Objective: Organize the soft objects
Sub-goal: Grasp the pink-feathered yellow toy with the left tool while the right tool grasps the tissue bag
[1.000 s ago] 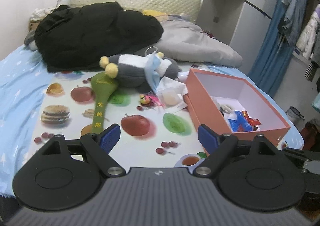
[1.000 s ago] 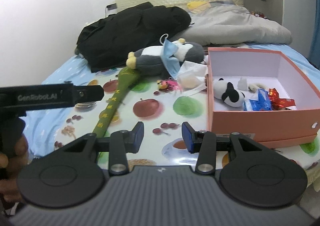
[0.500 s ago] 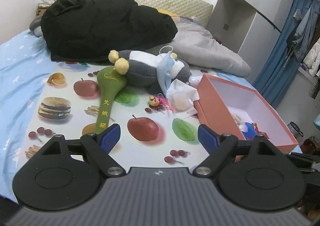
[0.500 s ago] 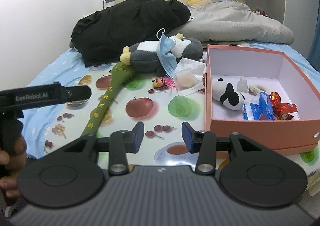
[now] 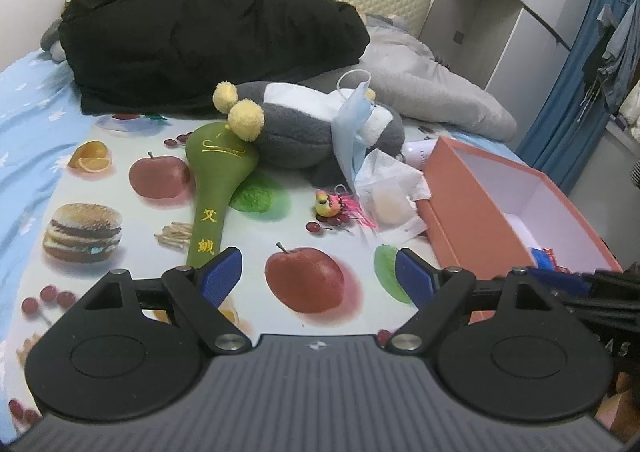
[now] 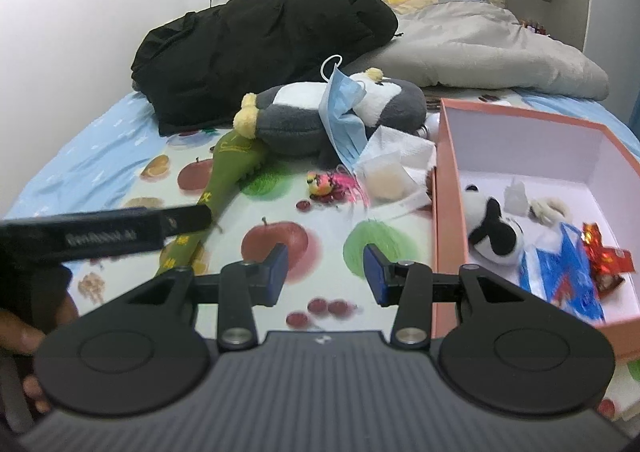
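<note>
- Since the earlier frames both views have drawn in toward the things on the bed: the grey plush toy (image 5: 304, 132) and the orange box (image 6: 448, 220) fill more of each picture, and in the left wrist view the box has slid toward 3 o'clock.
- The black coat (image 5: 208, 32) lies heaped at 12 o'clock on the bed, with a grey quilt (image 6: 488, 48) at 1 o'clock beside it; neither is touched.
- The box, at 3 o'clock in the right wrist view, is open and already holds a black-and-white plush (image 6: 494, 238) and some wrappers.
- The grey plush toy lies on its side at 12 o'clock on the fruit-print cloth (image 5: 120, 172), a blue face mask (image 6: 342, 116) draped over it and one foot resting on the green plush mallet (image 5: 218, 188).
- A crumpled tissue (image 5: 394, 178) sits just beside the box wall; what it wraps is hard to make out.
- The left gripper (image 5: 318, 276) has its jaws wide apart with nothing between them; the right gripper (image 6: 326, 272) has its jaws partly apart, also holding nothing.
- This looks like the approach step; the next move probably calls for lowering the left gripper over the mallet's handle, at 10 o'clock from its fingers.
</note>
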`<state>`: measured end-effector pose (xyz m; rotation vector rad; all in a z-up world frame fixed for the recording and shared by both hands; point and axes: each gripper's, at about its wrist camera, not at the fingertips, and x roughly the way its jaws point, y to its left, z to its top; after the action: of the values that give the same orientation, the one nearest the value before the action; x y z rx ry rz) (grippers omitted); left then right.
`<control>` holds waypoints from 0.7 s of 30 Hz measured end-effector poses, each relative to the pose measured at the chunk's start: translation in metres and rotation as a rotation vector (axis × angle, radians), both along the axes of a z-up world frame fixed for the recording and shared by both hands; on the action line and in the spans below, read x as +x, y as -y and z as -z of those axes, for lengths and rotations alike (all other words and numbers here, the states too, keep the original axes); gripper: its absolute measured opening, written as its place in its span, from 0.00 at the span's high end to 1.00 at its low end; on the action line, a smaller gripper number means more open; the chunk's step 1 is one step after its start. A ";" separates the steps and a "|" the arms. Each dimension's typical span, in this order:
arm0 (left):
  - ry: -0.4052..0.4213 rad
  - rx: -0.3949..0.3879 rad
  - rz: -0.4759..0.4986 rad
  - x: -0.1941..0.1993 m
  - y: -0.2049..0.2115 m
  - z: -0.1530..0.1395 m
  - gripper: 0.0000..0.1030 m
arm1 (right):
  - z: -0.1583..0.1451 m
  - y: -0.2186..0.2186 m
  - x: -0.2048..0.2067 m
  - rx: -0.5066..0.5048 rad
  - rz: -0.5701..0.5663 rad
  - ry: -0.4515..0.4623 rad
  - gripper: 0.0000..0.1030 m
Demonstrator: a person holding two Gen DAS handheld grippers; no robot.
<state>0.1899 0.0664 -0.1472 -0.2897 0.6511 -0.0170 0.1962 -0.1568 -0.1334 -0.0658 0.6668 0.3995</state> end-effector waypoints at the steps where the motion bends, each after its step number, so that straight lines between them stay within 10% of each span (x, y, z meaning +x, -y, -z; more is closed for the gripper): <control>1: 0.001 -0.003 0.003 0.005 -0.001 0.002 0.17 | 0.000 -0.002 0.004 -0.003 0.003 0.004 0.56; 21: -0.031 -0.072 0.064 0.113 -0.007 0.052 0.33 | 0.027 -0.036 0.103 -0.038 0.099 0.017 0.57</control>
<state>0.3027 0.0732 -0.1992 -0.3392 0.6917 -0.0978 0.2996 -0.1206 -0.1601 -0.0714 0.6577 0.2905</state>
